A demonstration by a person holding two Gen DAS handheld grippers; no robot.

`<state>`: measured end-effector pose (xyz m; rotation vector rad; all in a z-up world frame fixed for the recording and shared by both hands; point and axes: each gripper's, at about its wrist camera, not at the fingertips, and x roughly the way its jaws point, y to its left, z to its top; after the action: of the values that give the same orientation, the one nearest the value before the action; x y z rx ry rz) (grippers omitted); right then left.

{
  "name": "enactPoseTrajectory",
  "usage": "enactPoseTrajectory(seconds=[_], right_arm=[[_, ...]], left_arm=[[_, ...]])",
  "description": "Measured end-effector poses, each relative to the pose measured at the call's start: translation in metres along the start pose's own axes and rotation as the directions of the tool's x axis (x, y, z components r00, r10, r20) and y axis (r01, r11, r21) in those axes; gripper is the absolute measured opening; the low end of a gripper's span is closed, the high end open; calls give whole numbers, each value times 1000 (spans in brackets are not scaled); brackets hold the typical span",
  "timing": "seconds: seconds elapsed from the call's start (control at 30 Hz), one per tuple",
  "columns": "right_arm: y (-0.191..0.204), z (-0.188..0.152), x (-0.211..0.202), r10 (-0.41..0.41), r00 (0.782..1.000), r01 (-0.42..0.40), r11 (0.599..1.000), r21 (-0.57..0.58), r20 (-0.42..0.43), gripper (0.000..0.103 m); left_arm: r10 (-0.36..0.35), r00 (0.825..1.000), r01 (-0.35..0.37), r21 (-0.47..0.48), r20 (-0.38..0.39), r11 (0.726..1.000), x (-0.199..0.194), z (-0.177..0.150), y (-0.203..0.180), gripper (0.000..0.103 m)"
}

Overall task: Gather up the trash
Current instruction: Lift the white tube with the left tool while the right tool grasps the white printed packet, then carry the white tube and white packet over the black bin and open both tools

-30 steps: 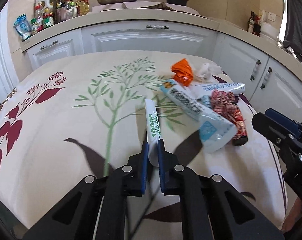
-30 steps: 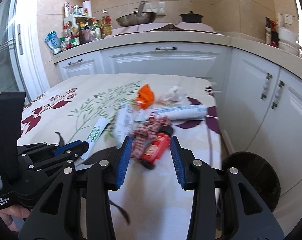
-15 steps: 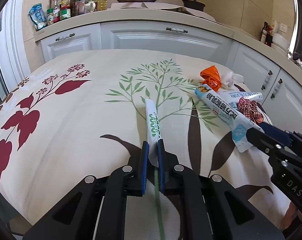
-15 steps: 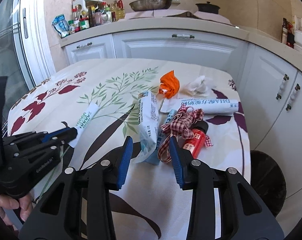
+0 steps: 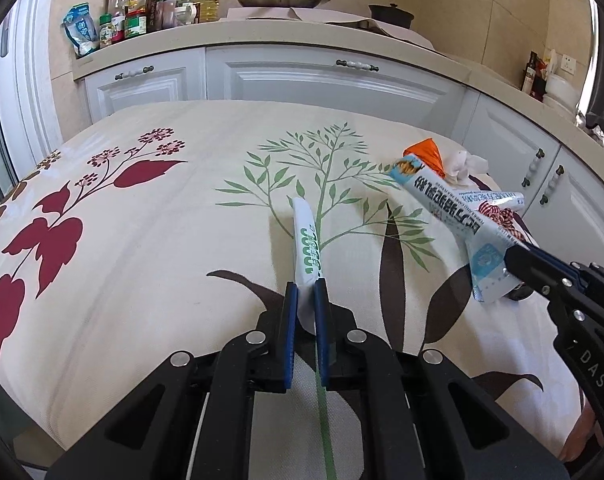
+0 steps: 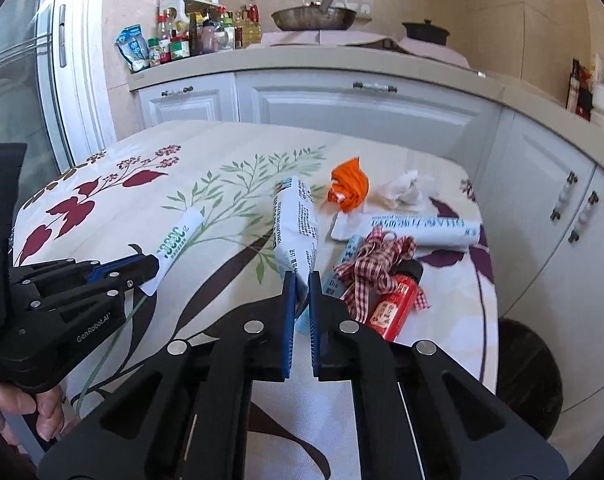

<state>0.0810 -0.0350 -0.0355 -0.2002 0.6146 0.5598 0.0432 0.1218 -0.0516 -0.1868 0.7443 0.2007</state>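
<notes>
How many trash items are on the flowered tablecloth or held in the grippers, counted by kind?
Printed plastic wrappers and tubes: 4, namely white-green, white-blue, long white, small blue
Orange crumpled wrapper: 1
White crumpled tissue: 1
Red bottle with checked ribbon: 1
Total: 7

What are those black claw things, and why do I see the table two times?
A person holds one grabbing tool in each hand, and each has its own camera, so you get two pictures of the same table. One picture looks along the left tool, which pinches a white wrapper with green print. The other looks along the right tool, shut on a light blue packet. On the flowery tablecloth lie more trash: an orange wrapper, a crumpled tissue, a white tube and a red bottle with a checked ribbon.
</notes>
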Motion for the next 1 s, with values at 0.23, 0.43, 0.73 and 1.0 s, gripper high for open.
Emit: enactPoseTrajectory(seconds=[0.23, 0.43, 0.73, 1.0], right_arm=[[-18, 0, -15, -35, 999, 34, 999, 28, 31, 7], [-45, -8, -32, -95, 994, 91, 993, 71, 49, 7], [-87, -21, -58, -174, 982, 161, 975, 156, 69, 6], [-115, -35, -77, -226, 971, 205, 956, 212, 78, 6]], left_arm=[[-20, 999, 20, 15, 28, 1000, -11, 3, -11, 9], [-65, 997, 62, 46, 53, 997, -21, 6, -31, 9], [-159, 985, 149, 132, 70, 980, -32, 8, -82, 9], [-231, 970, 211, 204, 78, 956, -40, 10, -126, 9]])
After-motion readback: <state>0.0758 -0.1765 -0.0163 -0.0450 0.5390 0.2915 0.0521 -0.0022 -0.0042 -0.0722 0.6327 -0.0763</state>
